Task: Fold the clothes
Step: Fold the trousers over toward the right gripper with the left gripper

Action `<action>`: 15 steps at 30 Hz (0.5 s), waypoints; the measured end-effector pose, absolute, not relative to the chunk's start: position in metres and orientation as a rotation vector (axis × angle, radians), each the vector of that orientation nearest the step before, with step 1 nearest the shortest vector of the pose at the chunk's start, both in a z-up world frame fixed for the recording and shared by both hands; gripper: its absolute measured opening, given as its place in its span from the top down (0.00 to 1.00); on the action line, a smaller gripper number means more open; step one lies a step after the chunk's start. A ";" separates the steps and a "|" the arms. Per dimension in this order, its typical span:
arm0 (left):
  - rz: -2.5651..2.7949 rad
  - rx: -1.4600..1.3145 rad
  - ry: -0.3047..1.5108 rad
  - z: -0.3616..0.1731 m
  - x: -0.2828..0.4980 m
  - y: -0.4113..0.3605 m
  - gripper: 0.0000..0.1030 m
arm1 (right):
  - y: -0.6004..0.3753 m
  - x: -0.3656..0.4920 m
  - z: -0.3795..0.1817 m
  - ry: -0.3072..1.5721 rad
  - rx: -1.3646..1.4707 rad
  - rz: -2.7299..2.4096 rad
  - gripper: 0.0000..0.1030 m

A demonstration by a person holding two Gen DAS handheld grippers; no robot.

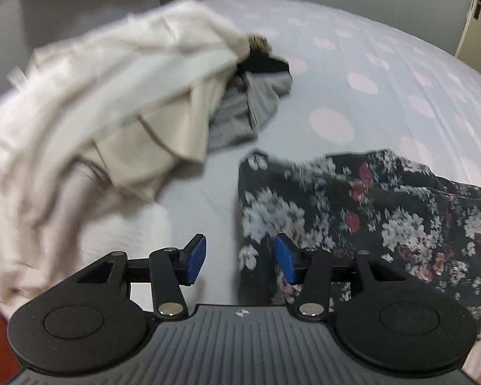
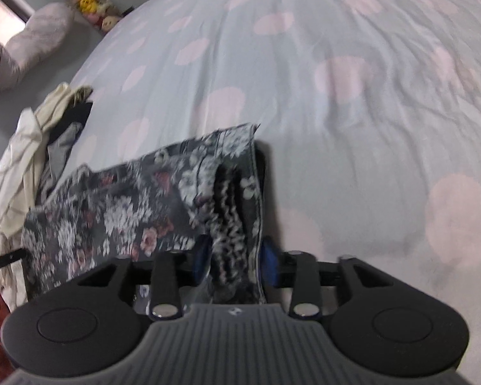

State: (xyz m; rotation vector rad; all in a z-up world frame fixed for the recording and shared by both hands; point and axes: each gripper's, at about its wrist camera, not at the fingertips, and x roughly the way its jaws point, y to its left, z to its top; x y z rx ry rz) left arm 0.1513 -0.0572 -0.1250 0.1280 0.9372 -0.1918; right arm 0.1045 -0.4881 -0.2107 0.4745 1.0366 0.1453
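Our right gripper [image 2: 235,261] pinches the dark floral fabric garment [image 2: 118,215], lower centre; our left gripper [image 1: 240,258], wide and empty, should clamp the near hem squarely before we lift.

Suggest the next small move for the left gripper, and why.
Probably ease the left gripper forward and right so its open fingers straddle the near edge of the floral garment, then close. The right gripper is already shut on a bunched part of that garment, while the left holds nothing, its fingers over the edge and bare bedsheet. A second grip would let it be spread.
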 end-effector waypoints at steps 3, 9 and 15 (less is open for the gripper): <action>-0.290 0.114 0.929 -0.115 0.147 -0.075 0.58 | -0.493 0.114 -0.217 1.044 0.494 0.164 0.55; -0.532 0.076 1.009 -0.126 0.149 -0.139 0.70 | -0.505 0.126 -0.242 1.085 0.615 0.222 0.48; -0.621 0.137 1.040 -0.150 0.153 -0.199 0.76 | -0.509 0.124 -0.250 1.077 0.688 0.253 0.62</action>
